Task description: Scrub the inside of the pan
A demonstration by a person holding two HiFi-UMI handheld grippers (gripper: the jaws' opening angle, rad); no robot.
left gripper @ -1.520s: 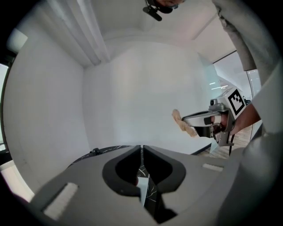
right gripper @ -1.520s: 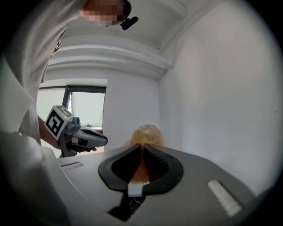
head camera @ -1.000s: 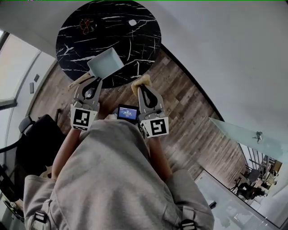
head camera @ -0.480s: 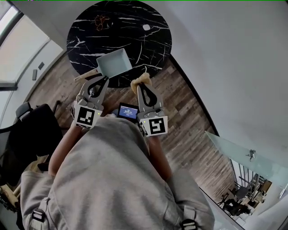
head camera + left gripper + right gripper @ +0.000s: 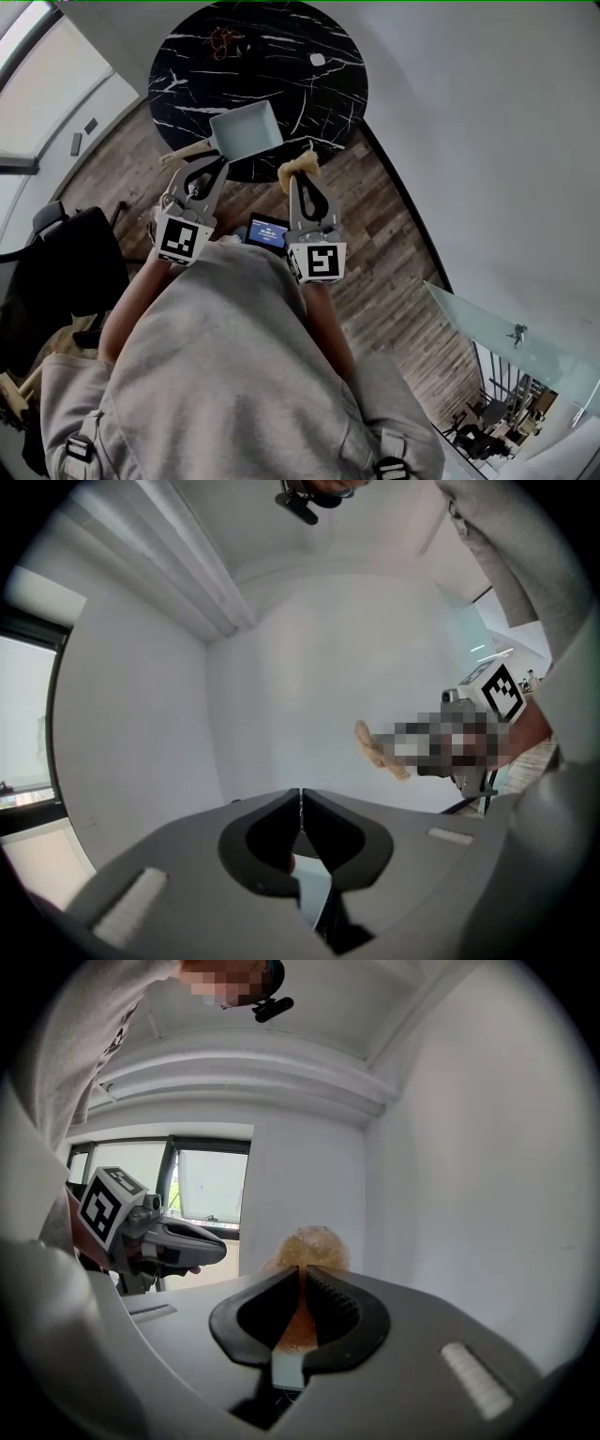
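Observation:
A square pale blue pan (image 5: 246, 131) with a wooden handle (image 5: 185, 152) hangs over the near edge of the round black marble table (image 5: 281, 75). My left gripper (image 5: 217, 164) is shut on the pan at the corner by the handle. In the left gripper view (image 5: 301, 799) a pale blue strip shows low between the closed jaws. My right gripper (image 5: 298, 180) is shut on a yellow-brown scrubber (image 5: 300, 167), just right of the pan and outside it. In the right gripper view (image 5: 302, 1274) the scrubber (image 5: 312, 1249) bulges past the fingertips.
On the table's far side lie a small brownish tangle (image 5: 223, 39) and a small white thing (image 5: 318, 60). A black chair (image 5: 66, 272) stands at the left on the wood floor. A glass tabletop (image 5: 497, 328) is at the lower right. A small lit screen (image 5: 267, 232) sits at my chest.
The head view has swung, so the table sits further right in the picture. Both grippers keep their holds; pan and scrubber stay side by side over the table's near edge.

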